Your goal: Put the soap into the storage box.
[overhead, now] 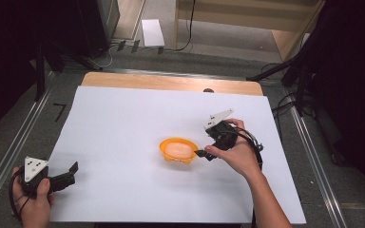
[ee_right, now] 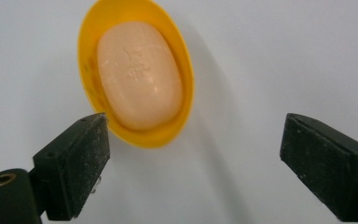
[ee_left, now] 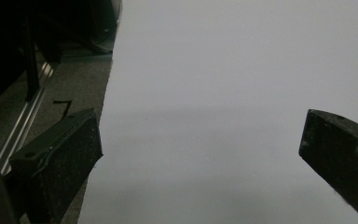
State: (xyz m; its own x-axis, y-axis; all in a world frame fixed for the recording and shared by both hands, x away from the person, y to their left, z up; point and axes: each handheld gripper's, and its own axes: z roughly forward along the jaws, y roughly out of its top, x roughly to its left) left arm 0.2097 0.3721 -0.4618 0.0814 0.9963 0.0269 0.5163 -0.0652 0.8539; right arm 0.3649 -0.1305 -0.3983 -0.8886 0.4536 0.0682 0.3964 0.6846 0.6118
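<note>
Left gripper (overhead: 69, 172) sits at the near left corner of the white sheet (overhead: 123, 123), held low in the person's left hand (overhead: 35, 202). Jaws are spread wide with nothing between them; the left gripper view has just bare sheet (ee_left: 223, 93) past the jaws, plus the sheet's left edge and the grey floor beyond it. Reads as parked, kept out of the working area.

Right gripper (overhead: 203, 153) is around the middle of the sheet, slightly right of centre, gripped by the right hand (overhead: 237, 152) and angled toward the dish. Jaws wide open, holding nothing. In the right gripper view (ee_right: 193, 154) one jaw tip is just beside the near rim of the yellow soap dish (ee_right: 186, 88); can't tell if it touches. The other jaw is well clear over bare sheet.

Dish (overhead: 167, 147) is mid-sheet, oval, with a peach soap bar (ee_right: 137, 74) lying flat inside it, also seen from above (overhead: 178, 150). The dish is off to one side of the jaw gap, not centred, so my guess is the gripper has to shift sideways before closing on anything.

Far edge: bare wooden table (overhead: 171, 81) strip shows beyond the sheet.
</note>
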